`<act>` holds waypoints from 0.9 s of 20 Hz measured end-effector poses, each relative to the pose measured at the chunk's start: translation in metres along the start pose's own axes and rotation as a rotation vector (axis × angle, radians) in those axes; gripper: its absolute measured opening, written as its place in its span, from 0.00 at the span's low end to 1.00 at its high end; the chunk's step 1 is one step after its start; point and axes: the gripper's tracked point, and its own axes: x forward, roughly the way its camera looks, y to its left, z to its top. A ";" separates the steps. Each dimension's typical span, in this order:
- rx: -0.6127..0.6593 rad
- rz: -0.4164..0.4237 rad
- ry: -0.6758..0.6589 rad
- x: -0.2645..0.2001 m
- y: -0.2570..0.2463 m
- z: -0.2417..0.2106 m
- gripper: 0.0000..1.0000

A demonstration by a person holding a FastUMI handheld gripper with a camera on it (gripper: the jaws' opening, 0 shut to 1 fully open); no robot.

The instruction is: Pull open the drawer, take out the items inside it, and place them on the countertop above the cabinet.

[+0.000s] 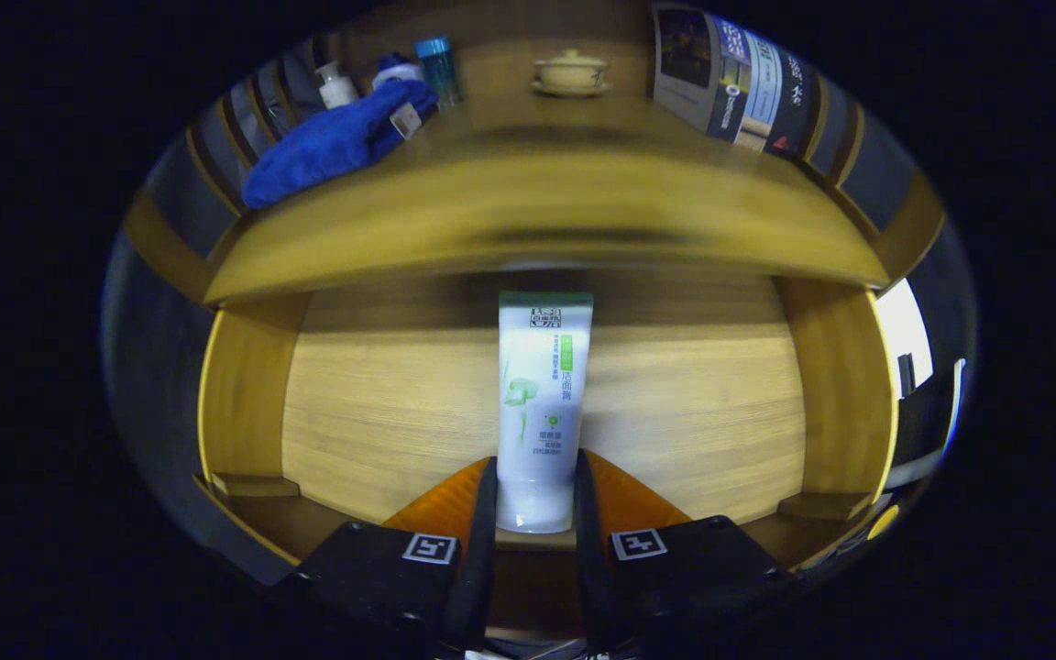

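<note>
Gripper view: the gripper (pixel 535 477) has its 2 fingers squeezed tight on a white tube (pixel 542 403), over the open drawer (pixel 381 403); a blue cloth (pixel 335 142) lies beyond them.

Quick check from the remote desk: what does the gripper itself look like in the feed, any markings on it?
The gripper has two slim, flat fingers running forward side by side. Each sits on a chunky black block with rounded corners, and each block carries a small square black-and-white fiducial marker on top. No cables are visible.
</note>
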 end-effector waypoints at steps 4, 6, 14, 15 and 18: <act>-0.005 0.025 -0.036 -0.030 -0.003 -0.007 0.47; 0.001 0.044 -0.036 -0.044 0.001 -0.016 0.48; -0.039 0.032 -0.149 -0.095 0.003 0.005 0.47; -0.039 0.033 -0.161 -0.097 0.005 0.012 0.47; -0.036 0.038 -0.184 -0.099 0.008 0.035 0.47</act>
